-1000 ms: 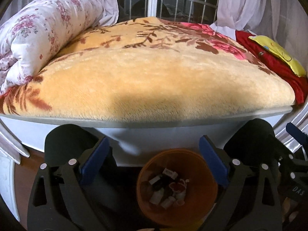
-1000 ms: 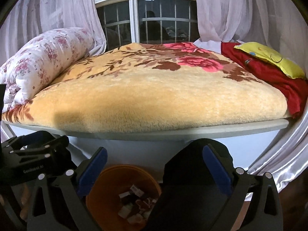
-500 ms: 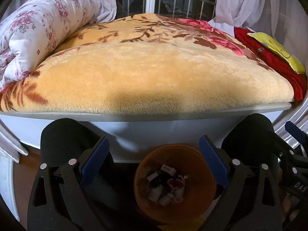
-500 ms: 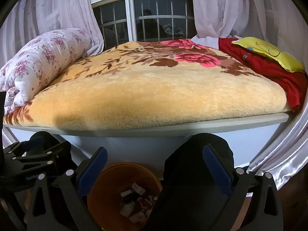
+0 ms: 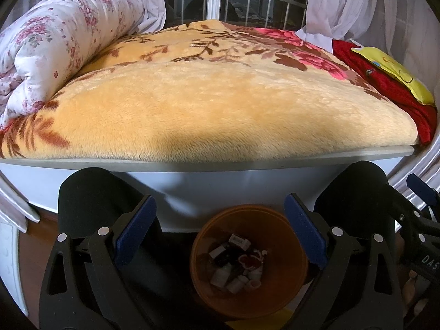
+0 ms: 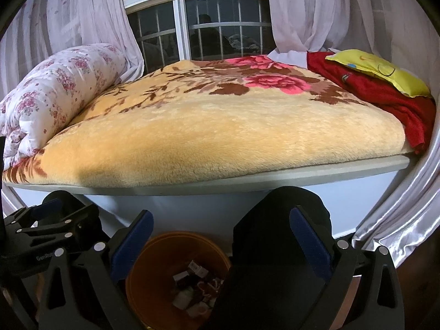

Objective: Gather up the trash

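A home bedroom: a bed (image 6: pixel 275 176) under a plush floral blanket (image 6: pixel 220 126), rolled quilt (image 6: pixel 55 96), curtained window (image 6: pixel 192 27)

The left gripper (image 5: pixel 220 231) and the right gripper (image 6: pixel 221 238) share one build: matte black plastic frames with triangular cut-outs, a silver round screw head at each pivot behind the fingers (image 5: pixel 136 228), and flat dark-blue pads on the inner faces. Outboard of the fingers, each neighbouring tool's black body bears partial white lettering.
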Demonstrator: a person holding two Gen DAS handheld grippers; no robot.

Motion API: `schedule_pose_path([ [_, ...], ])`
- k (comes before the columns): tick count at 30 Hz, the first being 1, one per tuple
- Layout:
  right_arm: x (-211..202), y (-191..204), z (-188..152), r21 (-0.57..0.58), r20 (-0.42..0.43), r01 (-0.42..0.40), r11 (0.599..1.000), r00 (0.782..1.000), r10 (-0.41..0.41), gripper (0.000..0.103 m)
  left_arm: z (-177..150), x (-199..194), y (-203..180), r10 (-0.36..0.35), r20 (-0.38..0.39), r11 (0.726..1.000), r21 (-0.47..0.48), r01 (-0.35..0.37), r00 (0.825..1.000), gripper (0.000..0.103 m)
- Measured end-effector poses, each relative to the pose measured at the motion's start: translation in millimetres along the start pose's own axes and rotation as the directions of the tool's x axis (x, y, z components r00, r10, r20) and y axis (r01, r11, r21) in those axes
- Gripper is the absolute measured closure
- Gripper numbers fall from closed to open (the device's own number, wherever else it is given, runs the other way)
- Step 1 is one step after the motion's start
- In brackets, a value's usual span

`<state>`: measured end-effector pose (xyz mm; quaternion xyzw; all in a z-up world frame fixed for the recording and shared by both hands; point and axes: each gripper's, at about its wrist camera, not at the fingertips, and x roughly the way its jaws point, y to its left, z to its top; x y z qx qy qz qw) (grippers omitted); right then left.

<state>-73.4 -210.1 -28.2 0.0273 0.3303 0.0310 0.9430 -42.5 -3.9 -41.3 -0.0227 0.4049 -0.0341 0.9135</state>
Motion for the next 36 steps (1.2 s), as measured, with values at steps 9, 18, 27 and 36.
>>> schedule_pose_path([
  [9,-6,1,-1,0.004,0.012,0.008,1.000,1.000,-0.008,0.005,-3,-9,-5,0.005,0.027,1.000,0.010,-0.006,1.000,0.011],
  [18,-8,-2,-2,0.014,0.014,0.012,1.000,1.000,-0.013,0.005,-3,-11,-5,0.015,0.038,1.000,0.009,-0.015,0.999,0.011],
  [27,-8,-2,-4,0.030,0.007,0.018,0.999,1.000,-0.018,0.005,-3,-26,-9,0.025,0.114,0.999,0.022,-0.028,0.993,0.011],
  [36,-8,-6,-4,0.055,0.003,0.018,0.998,1.000,-0.018,0.005,-4,-17,-2,0.021,0.062,1.000,-0.009,-0.021,0.998,0.011],
])
